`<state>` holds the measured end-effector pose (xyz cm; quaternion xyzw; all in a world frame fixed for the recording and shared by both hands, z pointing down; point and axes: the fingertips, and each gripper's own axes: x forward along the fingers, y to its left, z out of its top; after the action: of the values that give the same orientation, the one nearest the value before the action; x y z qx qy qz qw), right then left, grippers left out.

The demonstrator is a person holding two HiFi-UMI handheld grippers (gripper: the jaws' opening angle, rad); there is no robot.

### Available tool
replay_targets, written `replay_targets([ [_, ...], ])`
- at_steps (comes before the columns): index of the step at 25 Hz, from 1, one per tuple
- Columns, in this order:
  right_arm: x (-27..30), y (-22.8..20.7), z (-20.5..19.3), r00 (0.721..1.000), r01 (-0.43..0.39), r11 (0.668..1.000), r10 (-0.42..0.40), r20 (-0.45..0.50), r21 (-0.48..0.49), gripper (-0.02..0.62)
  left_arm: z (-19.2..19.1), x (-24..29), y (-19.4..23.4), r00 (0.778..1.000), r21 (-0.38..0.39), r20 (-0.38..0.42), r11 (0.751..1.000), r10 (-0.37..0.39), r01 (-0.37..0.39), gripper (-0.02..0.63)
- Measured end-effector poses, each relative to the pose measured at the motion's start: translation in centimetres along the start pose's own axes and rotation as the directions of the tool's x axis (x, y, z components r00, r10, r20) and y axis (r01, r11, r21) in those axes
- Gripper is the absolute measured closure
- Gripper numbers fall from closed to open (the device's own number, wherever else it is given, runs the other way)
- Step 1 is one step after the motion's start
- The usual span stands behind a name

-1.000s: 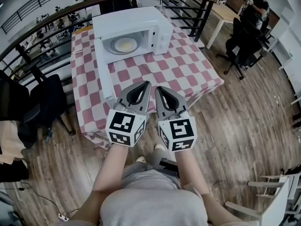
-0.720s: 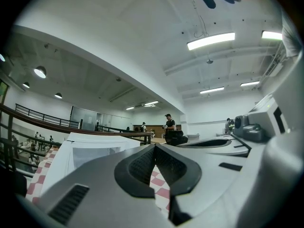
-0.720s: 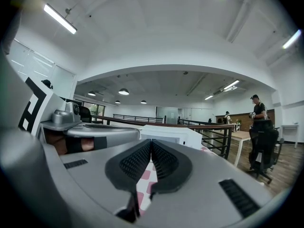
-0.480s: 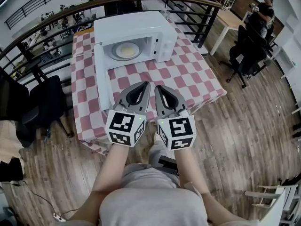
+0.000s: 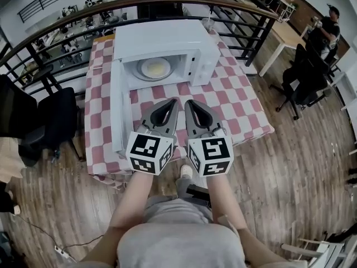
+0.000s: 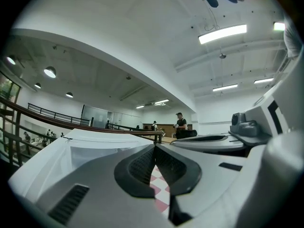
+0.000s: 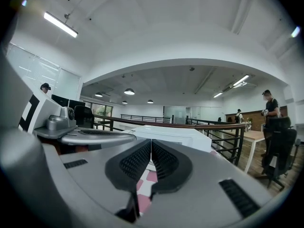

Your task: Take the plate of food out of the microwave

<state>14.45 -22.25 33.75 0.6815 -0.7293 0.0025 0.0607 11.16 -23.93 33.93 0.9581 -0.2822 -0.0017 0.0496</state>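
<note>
A white microwave [image 5: 167,46] stands at the back of a table with a red-and-white checked cloth [image 5: 234,102]. Its door [image 5: 118,113] hangs open to the left. Inside lies a plate of pale yellow food [image 5: 154,67]. My left gripper [image 5: 176,100] and right gripper [image 5: 187,102] hover side by side over the table's near half, well short of the microwave. Both are shut with nothing between the jaws. In the left gripper view the left gripper [image 6: 154,146] shows its tips touching, and the right gripper [image 7: 151,140] looks the same in the right gripper view, with the microwave [image 7: 175,137] beyond.
A black railing [image 5: 167,4] runs behind the table. A dark chair [image 5: 50,121] stands to the left. At the right are office chairs [image 5: 304,82], a wooden desk [image 5: 287,35] and a person [image 5: 329,27]. Wooden floor surrounds the table.
The view has come nearer to the table and the microwave looks larger and closer. Both grippers stay shut, side by side in the same place in the view.
</note>
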Motion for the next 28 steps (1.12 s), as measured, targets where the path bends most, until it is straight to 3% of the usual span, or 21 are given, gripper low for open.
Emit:
replay_targets([
  [11,6.8,-3.5,-1.3,0.99,-0.14,0.989,0.141,-0.014,0.05,0.569,-1.4,5.9,3.8,0.992,-0.008,-0.036,0.992,0.123,-0.124,0.603],
  [25,12.7,-6.5,-3.3,0.943,-0.323,0.937,0.331,-0.039,0.136,0.565,-2.9,10.2,7.7,0.955,-0.045,-0.057,0.955,0.29,-0.292,0.603],
  [26,13.0,-6.8,-3.3,0.936,-0.341,0.929,0.349,-0.034,0.147,0.545,-3.0,10.5,7.9,0.952,-0.048,-0.058,0.951,0.301,-0.304,0.603],
  [28,13.6,-7.0,-3.4,0.921,-0.381,0.91,0.389,-0.024,0.162,0.446,-3.2,11.0,8.3,0.945,-0.054,-0.058,0.945,0.321,-0.324,0.603],
])
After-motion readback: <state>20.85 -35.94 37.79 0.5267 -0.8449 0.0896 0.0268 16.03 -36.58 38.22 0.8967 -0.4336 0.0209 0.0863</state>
